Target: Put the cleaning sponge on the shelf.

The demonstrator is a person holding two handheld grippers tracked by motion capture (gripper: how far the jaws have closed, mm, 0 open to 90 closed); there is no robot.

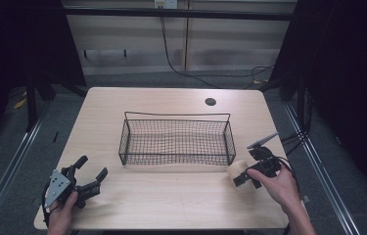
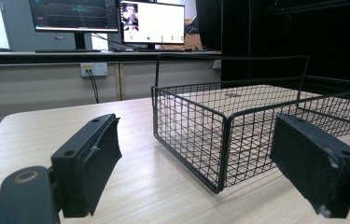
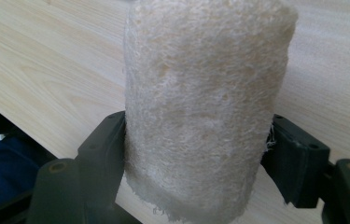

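Wooden tabletop (image 1: 171, 200) is what I'm working over, pale and grained, with a black wire basket (image 1: 176, 138) sitting at the centre of the high view and a small dark round hole (image 1: 210, 102) in the board above it, toward the upper right. That basket lies between my two tools; in the left gripper view its near corner stands just ahead of the jaws, right of centre. My left gripper (image 1: 91, 172) rests at the lower left of the high view with its fingers (image 2: 93, 163) spread wide and nothing between them. At the lower right, my right gripper (image 1: 242, 177) pinches a pale, fibrous sponge roll (image 3: 205, 107), just below the basket's lower right corner. In the right gripper view the roll runs up the middle of the frame, both black pads pressed against its lower sides, with the table behind it.
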